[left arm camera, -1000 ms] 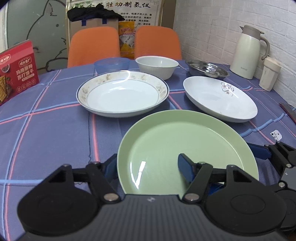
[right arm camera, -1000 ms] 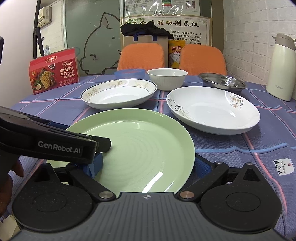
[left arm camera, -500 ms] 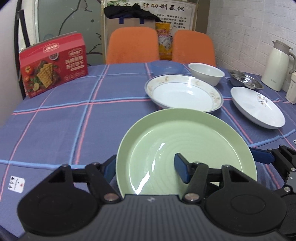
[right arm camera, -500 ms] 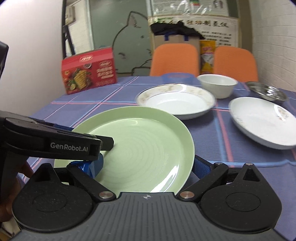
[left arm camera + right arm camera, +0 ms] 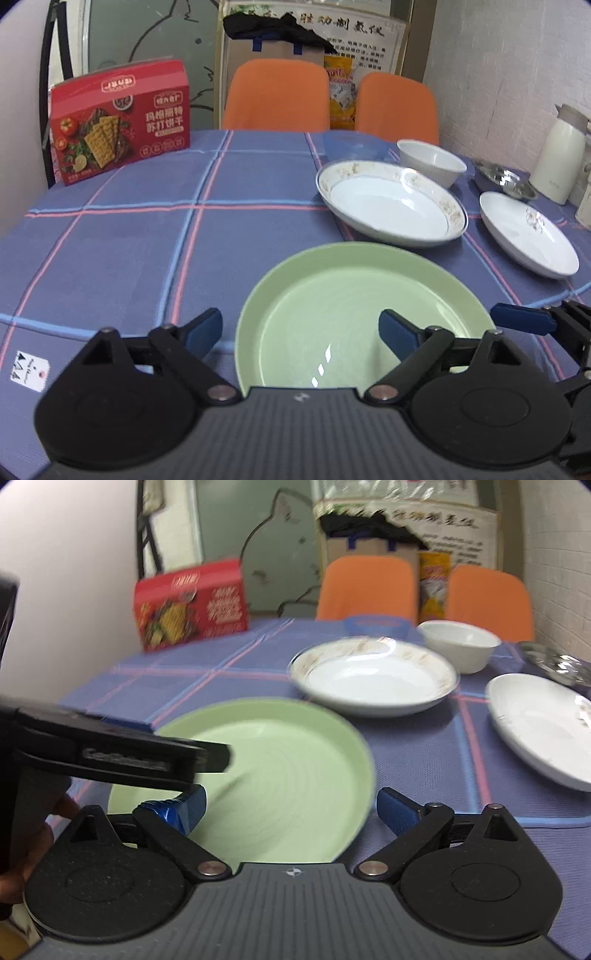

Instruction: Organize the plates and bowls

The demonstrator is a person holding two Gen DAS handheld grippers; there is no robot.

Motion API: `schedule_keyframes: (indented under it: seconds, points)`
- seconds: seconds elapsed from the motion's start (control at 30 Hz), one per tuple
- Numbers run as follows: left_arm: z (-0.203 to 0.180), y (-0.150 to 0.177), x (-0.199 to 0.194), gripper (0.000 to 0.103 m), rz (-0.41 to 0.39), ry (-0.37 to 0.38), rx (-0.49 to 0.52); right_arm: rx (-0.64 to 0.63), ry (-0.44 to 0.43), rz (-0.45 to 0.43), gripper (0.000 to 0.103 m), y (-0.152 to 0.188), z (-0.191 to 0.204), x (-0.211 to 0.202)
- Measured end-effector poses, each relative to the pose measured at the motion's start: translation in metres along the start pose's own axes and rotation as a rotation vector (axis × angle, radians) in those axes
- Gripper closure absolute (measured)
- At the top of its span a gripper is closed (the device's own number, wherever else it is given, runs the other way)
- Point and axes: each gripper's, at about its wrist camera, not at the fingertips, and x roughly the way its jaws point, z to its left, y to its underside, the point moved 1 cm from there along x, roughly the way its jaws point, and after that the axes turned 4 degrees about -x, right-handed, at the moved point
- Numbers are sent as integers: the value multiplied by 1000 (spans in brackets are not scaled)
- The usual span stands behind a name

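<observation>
With both grippers crowding the bottom of each frame, the green plate [image 5: 354, 314] sits low and centre on the worktop [image 5: 129, 258], and it's the thing between them. Left gripper [image 5: 299, 328]: jaws spread wide, 1 blue finger off the plate's left rim, the other over the plate's inside; I cannot tell whether it touches. Right gripper [image 5: 291, 808], same story, jaws apart, straddling the plate's near right edge with the right finger out over bare cloth. Neither one is clamped on anything.

Up and to the right in the left wrist view lies the floral-rimmed plate [image 5: 391, 203], just beyond the green one. Further right, the white plate [image 5: 528, 232], near the frame edge. Behind them, a white bowl [image 5: 432, 160], a blue bowl [image 5: 352, 144] and a steel dish [image 5: 504, 177], all apart from each other.

Upper left, a red cracker box [image 5: 120, 122] stands upright on the cloth. 2 orange chairs [image 5: 275, 96] line the far side. A cream jug [image 5: 563, 157] stands at the right edge. The right wrist view is motion-blurred.
</observation>
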Motion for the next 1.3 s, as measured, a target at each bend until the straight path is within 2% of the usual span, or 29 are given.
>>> schedule_keyframes:
  seconds: [0.03, 0.17, 0.3, 0.5, 0.6, 0.7, 0.8, 0.87, 0.97, 1.1, 1.23, 1.3]
  points:
    - [4, -5, -4, 1, -22, 0, -15, 17, 21, -27, 15, -4, -7, -7]
    - [13, -30, -5, 0, -59, 5, -57, 43, 79, -54, 15, -23, -31, -13]
    - [13, -51, 5, 0, -64, 8, -63, 51, 79, -60, 15, -42, -47, 2]
    - [5, -83, 50, 0, -8, 43, -58, 38, 104, -25, 15, -71, -66, 52]
    - [3, -94, 75, 0, 35, 40, -69, 36, 119, 27, 15, -76, -77, 80]
    - [4, -100, 89, 0, 51, 49, -77, 35, 124, 87, 15, -76, -87, 103]
    - [9, -103, 99, 0, 55, 39, -74, 52, 92, 121, 13, -77, -89, 117]
    - [12, -107, 106, 0, 67, 35, -70, 55, 105, 135, 13, -76, -86, 122]
    - [14, -112, 113, 0, 73, 32, -62, 76, 121, 136, 13, -79, -82, 124]
    - [14, -115, 124, 0, 93, 38, -58, 67, 58, 125, 14, -80, -80, 124]
    - [5, -115, 138, 0, 117, 50, -26, 64, 81, 135, 14, -77, -84, 126]
    - [0, -115, 146, 0, 136, 56, -8, 19, 94, 134, 14, -75, -80, 129]
